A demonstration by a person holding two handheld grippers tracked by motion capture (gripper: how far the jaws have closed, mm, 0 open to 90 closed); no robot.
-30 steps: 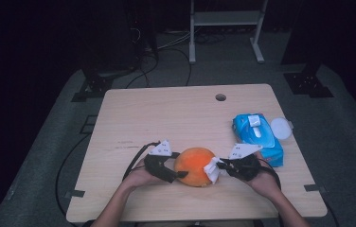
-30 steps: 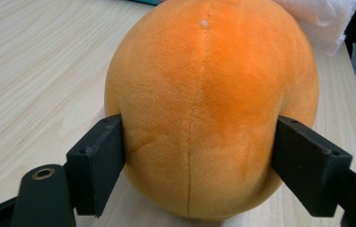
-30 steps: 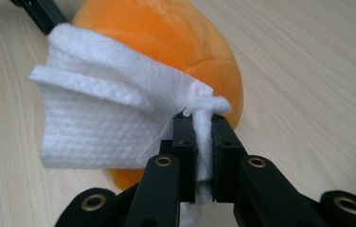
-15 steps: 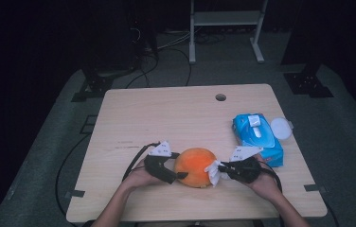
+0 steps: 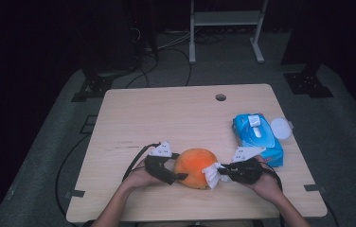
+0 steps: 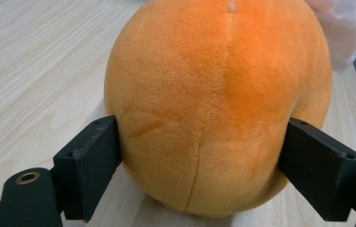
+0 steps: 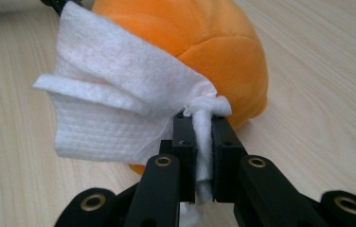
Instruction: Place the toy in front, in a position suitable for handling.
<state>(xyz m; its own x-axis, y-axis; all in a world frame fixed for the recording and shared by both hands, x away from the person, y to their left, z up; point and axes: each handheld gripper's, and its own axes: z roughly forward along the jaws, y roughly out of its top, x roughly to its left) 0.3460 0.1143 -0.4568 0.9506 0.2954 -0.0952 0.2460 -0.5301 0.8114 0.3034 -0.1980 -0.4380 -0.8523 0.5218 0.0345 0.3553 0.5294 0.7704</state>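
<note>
The orange plush (image 5: pixel 195 167) lies at lower centre of the high view on the table (image 5: pixel 176 118), its long axis running left-right. The left gripper (image 5: pixel 178 176) clamps its left end. The right gripper (image 5: pixel 219 173) pinches a white wipe (image 5: pixel 211 173) against the plush's right side.

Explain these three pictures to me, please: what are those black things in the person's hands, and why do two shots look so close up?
No robot here: a person holds hand tools with two black jaws each. The high view looks down on the wooden table. The other two come from cameras riding on each tool. The left tongs clasp an orange plush toy, one jaw on either side. The right tongs pinch a white wipe and hold it against the toy. To the right on the table lies a blue wipe pack, with a round white lid beside it.
</note>
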